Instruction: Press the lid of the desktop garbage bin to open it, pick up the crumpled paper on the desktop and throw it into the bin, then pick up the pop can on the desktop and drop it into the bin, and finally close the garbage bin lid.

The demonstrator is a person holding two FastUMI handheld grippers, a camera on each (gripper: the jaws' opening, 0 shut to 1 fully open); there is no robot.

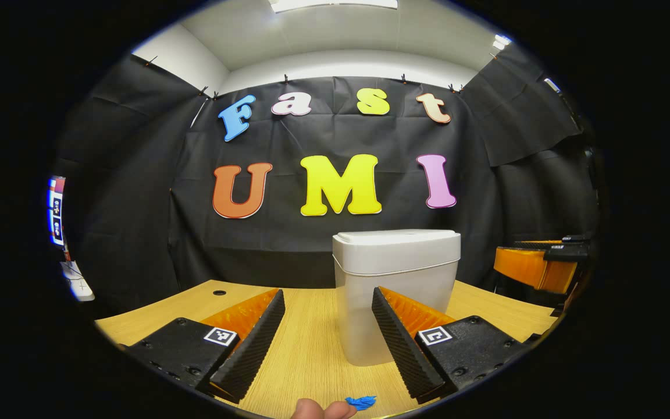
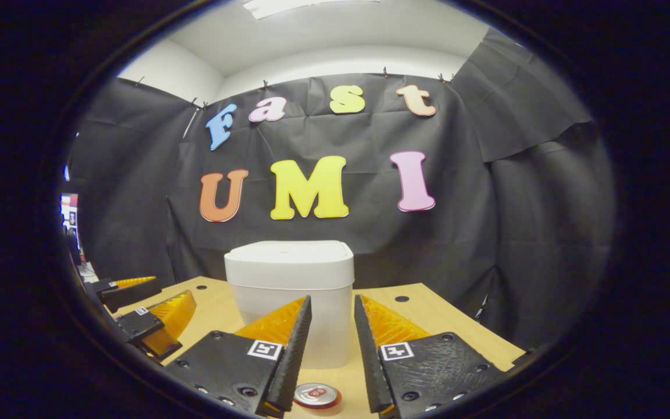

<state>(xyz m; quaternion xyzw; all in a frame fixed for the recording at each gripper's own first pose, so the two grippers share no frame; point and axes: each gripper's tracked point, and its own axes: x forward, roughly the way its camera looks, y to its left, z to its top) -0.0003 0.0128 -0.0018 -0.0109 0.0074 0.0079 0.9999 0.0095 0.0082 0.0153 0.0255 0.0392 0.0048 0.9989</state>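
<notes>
Pale wood forms the table [image 1: 312,343] in the left gripper view, where the left gripper [image 1: 328,302] hangs just above it with its fingers spread wide and nothing between them. The white garbage bin [image 1: 396,279], lid closed, stands upright just beyond them, slightly right. A small blue crumpled paper [image 1: 361,401] lies at the near edge beside a fingertip [image 1: 320,410]. In the right gripper view, the right gripper [image 2: 332,308] is parted only narrowly and holds nothing. The bin [image 2: 289,285] sits close ahead, and the pop can [image 2: 316,396] stands on the table below and between the fingers. The left gripper [image 2: 146,305] shows far left.
</notes>
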